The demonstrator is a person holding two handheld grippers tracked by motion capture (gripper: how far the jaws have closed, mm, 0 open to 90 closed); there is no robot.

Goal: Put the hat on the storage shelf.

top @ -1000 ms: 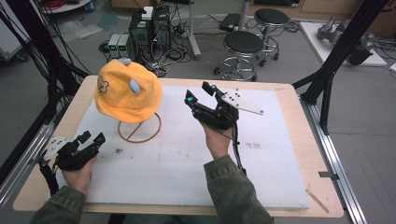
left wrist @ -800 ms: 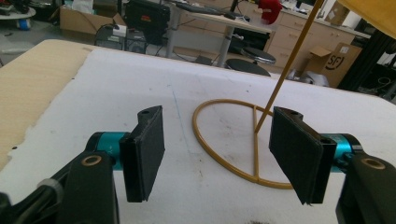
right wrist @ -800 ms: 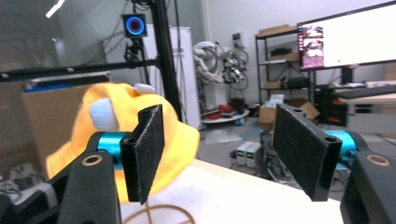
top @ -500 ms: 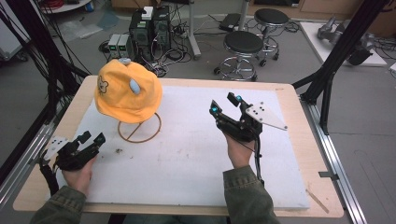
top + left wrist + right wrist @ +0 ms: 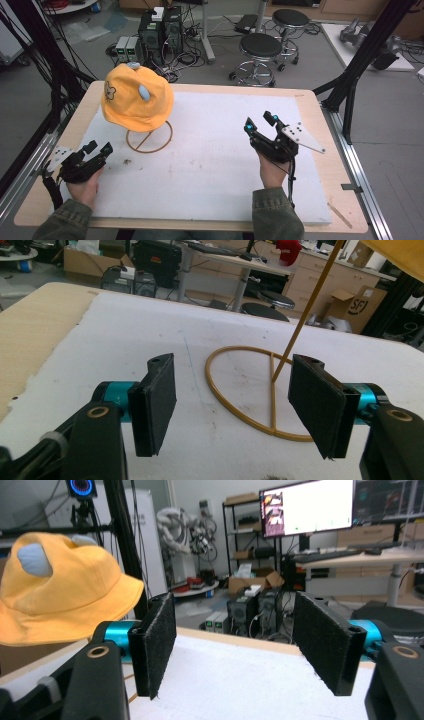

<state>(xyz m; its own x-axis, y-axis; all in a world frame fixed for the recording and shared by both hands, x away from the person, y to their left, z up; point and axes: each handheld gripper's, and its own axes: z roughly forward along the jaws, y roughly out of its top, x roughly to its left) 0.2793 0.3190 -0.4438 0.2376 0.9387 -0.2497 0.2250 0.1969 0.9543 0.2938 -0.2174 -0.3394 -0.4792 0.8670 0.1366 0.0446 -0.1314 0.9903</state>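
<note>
White matting covers the desk (image 5: 210,165), where an orange hat (image 5: 136,97) sits propped on a wire stand (image 5: 149,141) at upper left — both grippers, left (image 5: 98,152) and right (image 5: 261,125), empty, fingers apart.

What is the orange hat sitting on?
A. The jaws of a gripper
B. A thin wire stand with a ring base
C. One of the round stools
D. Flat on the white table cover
B: the orange hat sits atop a wire stand whose ring base rests on the white table cover.
</note>
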